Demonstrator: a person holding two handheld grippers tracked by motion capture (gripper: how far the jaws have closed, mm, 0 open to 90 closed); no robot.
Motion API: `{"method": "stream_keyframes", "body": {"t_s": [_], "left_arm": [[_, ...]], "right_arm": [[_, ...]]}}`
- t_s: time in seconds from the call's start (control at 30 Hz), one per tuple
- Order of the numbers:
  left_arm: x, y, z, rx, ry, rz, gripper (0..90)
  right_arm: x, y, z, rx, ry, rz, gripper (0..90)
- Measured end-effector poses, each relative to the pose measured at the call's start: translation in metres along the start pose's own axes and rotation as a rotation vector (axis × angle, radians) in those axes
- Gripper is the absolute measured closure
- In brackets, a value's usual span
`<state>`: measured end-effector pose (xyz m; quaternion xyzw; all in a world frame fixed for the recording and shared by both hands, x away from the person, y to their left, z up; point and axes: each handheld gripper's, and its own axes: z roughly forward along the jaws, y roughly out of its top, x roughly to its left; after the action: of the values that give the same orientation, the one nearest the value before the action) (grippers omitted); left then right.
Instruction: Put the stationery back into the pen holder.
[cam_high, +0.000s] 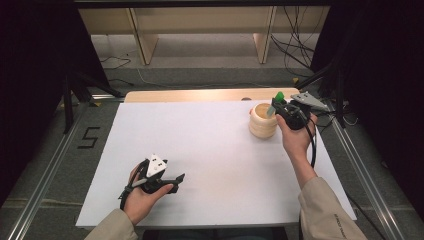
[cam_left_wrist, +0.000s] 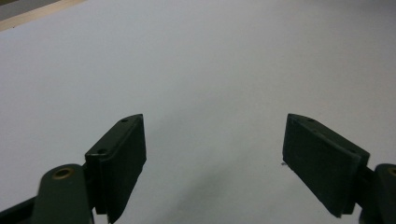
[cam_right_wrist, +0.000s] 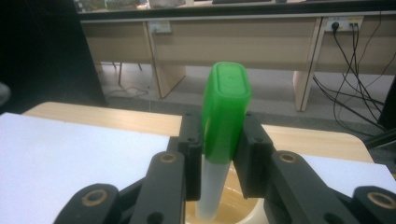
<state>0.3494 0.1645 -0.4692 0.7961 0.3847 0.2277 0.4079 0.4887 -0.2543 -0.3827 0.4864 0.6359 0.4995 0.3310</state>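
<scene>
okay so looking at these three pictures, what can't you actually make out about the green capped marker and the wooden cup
- Lower tip of the white marker with the green cap: right gripper view, cut off by the bottom edge inside the round pale wooden cup.
- Whether the tip touches the cup's bottom: hidden by the cup's wall in the high view.
- Any print on the marker: too small in the high view.
- Right gripper's pad faces: covered by the cap they clamp.

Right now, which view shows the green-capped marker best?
The right gripper view: the green-capped marker is close up, clamped at its cap by the right tool, over the wooden holder. In the high view it's a tiny green tip.
</scene>
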Motion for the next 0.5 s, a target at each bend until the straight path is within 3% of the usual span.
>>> {"method": "stream_keyframes", "body": {"t_s": [0.5], "left_arm": [[-0.001,-0.001,0.001,0.005,-0.004,0.010,21.3]], "right_arm": [[-0.004,-0.016,0.013,0.066,-0.015,-0.016,74.4]]}}
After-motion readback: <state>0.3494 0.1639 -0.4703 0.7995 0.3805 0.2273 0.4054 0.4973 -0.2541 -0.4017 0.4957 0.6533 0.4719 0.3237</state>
